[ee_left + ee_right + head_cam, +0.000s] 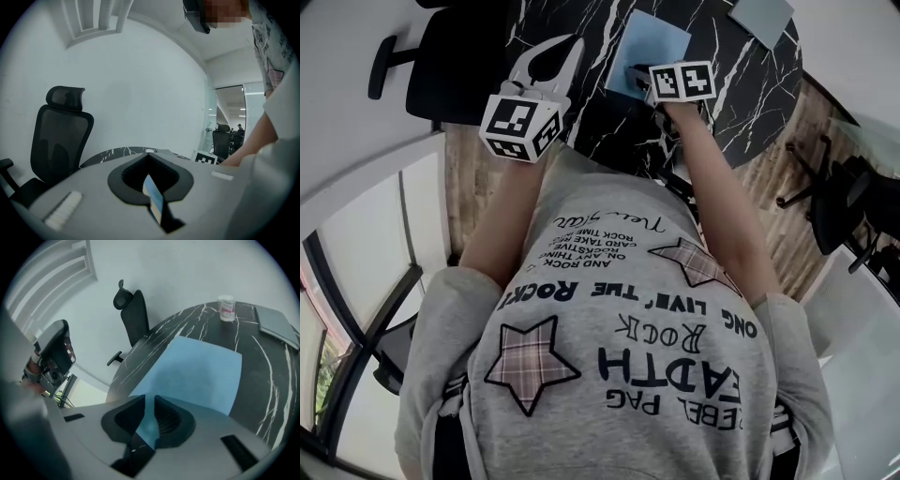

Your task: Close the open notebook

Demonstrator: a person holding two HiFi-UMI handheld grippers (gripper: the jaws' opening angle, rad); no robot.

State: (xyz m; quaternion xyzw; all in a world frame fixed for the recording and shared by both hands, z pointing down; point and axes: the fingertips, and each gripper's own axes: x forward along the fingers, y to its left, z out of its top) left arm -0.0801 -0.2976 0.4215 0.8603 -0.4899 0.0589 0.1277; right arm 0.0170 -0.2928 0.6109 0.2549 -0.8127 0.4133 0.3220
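Observation:
A blue notebook (652, 42) lies flat on the black marbled table (750, 84), showing one plain blue face (197, 371). My right gripper (636, 75) points down at the notebook's near edge. Its jaws (149, 398) stand a narrow slit apart, with only the blue surface showing through the gap and nothing pressed between the pads. My left gripper (572, 42) hovers left of the notebook over the table's edge, apart from it. Its tips (149, 153) meet, and nothing is held.
A white cup with red print (226, 308) and a flat grey case (276, 324) sit at the table's far side. A black office chair (133, 315) stands beyond the table's left rim. The person's grey sweatshirt (619, 356) fills the lower head view.

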